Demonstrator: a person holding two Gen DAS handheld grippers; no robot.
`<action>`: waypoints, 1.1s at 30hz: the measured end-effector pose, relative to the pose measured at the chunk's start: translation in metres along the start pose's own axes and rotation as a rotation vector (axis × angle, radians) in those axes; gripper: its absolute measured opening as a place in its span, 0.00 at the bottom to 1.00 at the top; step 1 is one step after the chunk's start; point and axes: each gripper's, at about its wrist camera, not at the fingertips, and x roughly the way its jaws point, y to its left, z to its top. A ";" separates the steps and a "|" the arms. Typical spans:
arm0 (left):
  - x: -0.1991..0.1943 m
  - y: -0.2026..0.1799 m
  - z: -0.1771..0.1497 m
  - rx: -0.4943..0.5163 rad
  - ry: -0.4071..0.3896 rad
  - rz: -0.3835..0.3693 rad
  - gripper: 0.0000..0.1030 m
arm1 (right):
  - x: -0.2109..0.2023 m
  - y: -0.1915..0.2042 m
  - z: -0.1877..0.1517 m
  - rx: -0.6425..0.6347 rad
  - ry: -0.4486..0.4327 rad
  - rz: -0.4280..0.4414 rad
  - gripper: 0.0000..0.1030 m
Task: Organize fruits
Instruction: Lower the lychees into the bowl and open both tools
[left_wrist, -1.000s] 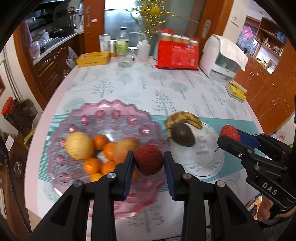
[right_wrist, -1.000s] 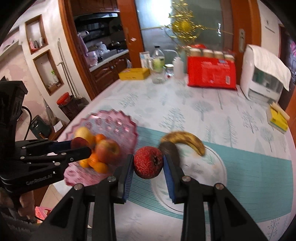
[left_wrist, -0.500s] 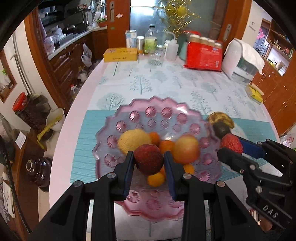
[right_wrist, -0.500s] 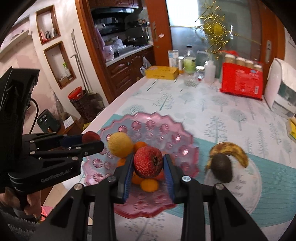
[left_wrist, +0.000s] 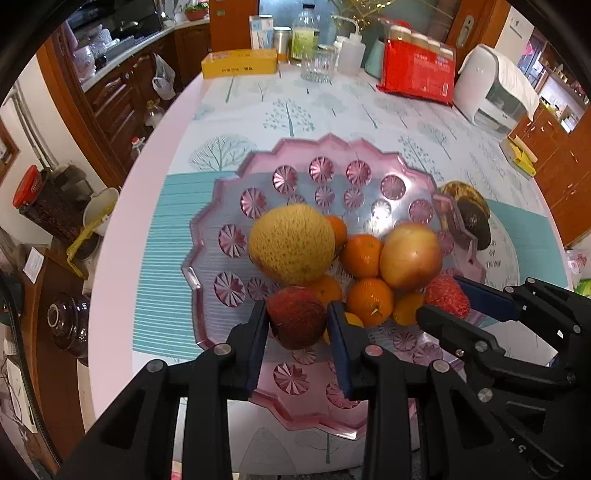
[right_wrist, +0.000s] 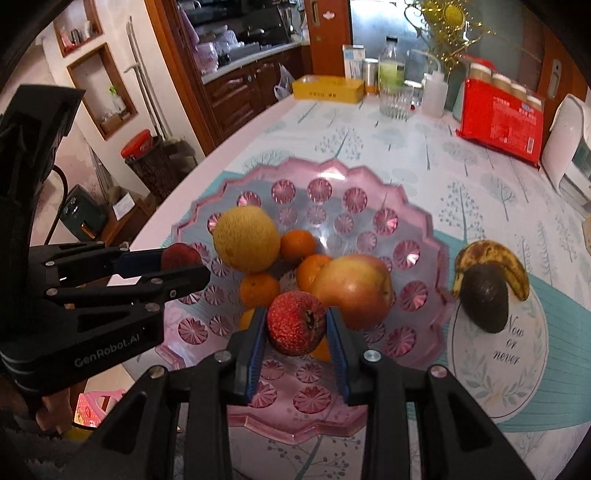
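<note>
A pink scalloped glass plate (left_wrist: 229, 206) (right_wrist: 406, 221) holds a yellow melon (left_wrist: 291, 243) (right_wrist: 245, 238), an apple (left_wrist: 410, 256) (right_wrist: 352, 291) and several oranges (left_wrist: 360, 254). My left gripper (left_wrist: 297, 321) is shut on a dark red lychee-like fruit (left_wrist: 297, 317), low over the plate's near side. My right gripper (right_wrist: 295, 323) is shut on a bright red bumpy fruit (right_wrist: 295, 321), over the plate beside the apple. Each gripper shows in the other's view: the right (left_wrist: 443, 302), the left (right_wrist: 184, 264).
A white round mat (right_wrist: 517, 369) right of the plate bears a banana (right_wrist: 491, 254) and an avocado (right_wrist: 484, 299). At the table's far end stand a yellow box (left_wrist: 240, 62), bottles, a glass (left_wrist: 317, 66), a red package (left_wrist: 417, 74) and a white appliance (left_wrist: 491, 88).
Both grippers moved left and down from over the white mat to low over the pink plate, each still holding its red fruit. The plate now looms much closer.
</note>
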 end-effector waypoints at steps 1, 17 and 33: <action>0.002 0.000 0.000 0.003 0.004 -0.002 0.30 | 0.002 0.000 -0.001 0.000 0.007 0.000 0.32; 0.025 -0.009 -0.010 0.040 0.100 -0.025 0.31 | 0.018 0.003 -0.011 0.000 0.087 -0.007 0.32; 0.021 -0.005 -0.011 0.003 0.113 0.023 0.68 | 0.009 -0.013 -0.019 0.067 0.087 -0.035 0.43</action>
